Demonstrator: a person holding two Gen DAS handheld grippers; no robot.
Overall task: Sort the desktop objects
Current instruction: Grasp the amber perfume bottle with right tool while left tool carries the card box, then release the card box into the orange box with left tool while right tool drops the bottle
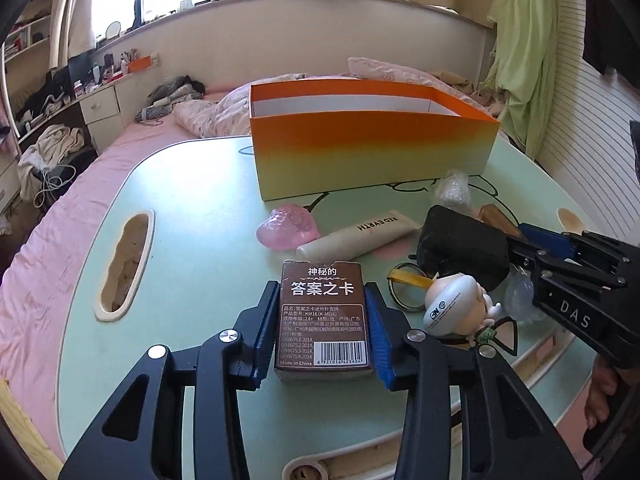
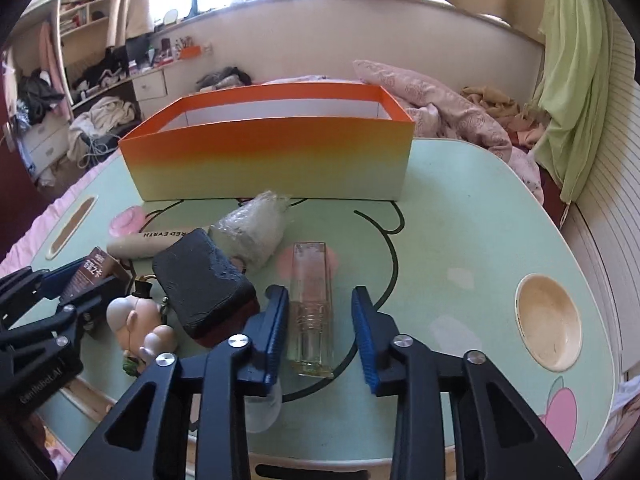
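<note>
My left gripper is shut on a brown card box, its blue pads pressed against both long sides, low over the green table. A clear rectangular bottle lies on the table between the fingers of my right gripper, which is open with gaps on either side. The orange-to-yellow sorting box stands open at the back of the table. Between the grippers lie a black block, a white figurine, a cream tube, a pink translucent piece and a bubble-wrapped bundle.
A key ring with a yellow strap lies by the figurine. The table has a round cup recess at the right and a handle slot at the left. It stands on a pink bed with bedding behind it.
</note>
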